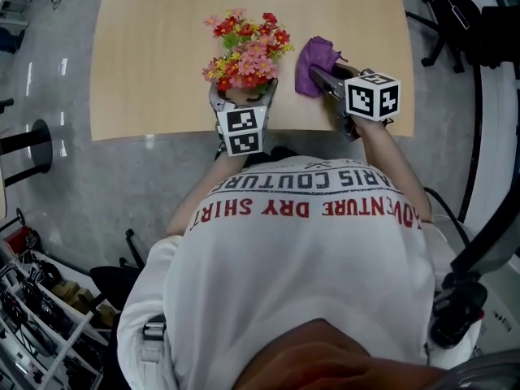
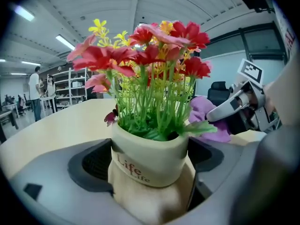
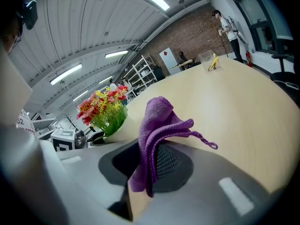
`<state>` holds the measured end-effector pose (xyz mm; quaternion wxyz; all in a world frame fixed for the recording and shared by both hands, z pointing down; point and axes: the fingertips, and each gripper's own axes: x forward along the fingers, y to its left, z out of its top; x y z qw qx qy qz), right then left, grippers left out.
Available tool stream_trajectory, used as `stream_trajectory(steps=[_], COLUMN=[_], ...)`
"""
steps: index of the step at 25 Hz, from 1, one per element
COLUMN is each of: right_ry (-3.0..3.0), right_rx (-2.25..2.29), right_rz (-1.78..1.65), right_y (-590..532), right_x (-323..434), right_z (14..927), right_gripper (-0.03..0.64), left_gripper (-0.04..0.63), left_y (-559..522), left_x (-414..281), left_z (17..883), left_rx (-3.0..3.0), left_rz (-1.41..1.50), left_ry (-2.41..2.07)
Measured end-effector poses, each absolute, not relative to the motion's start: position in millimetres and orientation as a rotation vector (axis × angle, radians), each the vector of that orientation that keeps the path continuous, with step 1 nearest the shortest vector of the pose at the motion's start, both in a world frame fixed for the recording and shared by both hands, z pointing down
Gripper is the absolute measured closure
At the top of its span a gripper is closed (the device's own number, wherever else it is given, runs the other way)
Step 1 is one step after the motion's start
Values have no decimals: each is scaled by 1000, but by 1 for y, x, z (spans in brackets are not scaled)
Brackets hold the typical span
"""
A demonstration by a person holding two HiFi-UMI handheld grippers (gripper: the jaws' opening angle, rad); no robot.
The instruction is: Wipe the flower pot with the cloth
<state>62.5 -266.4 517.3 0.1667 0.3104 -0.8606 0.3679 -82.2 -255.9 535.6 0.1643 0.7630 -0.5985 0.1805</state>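
A cream flower pot (image 2: 150,161) printed "Life" holds red, pink and yellow artificial flowers (image 1: 246,51). My left gripper (image 1: 242,97) is shut on the pot near the table's front edge; the pot body fills the space between its jaws (image 2: 151,191). The purple cloth (image 1: 315,62) hangs bunched from my right gripper (image 1: 318,78), which is shut on it just right of the flowers. In the right gripper view the cloth (image 3: 155,135) drapes over the jaws, with the flower pot (image 3: 105,110) to the left. From the left gripper view, the cloth (image 2: 206,121) shows behind the flowers.
The light wooden table (image 1: 154,55) carries only the pot and the cloth near its front edge. Office chairs (image 1: 459,15) stand at the right. Shelving (image 1: 36,299) is at the lower left. People stand far off by shelves (image 2: 35,86).
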Motion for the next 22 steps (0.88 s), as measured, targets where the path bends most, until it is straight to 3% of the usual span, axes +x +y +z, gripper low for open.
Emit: stream_trajectory(steps=[8, 22], right_ry=[-2464, -2603], right_rx=[830, 502], right_rz=[1059, 1316], right_y=[-264, -254], right_x=[55, 8], right_z=[516, 485], right_gripper=[557, 557], left_gripper=[86, 87], left_y=[-259, -265], left_x=[-83, -88], left_z=[535, 528], left_rx=[2330, 2769], left_rz=[563, 757], left_ry=[-1548, -766])
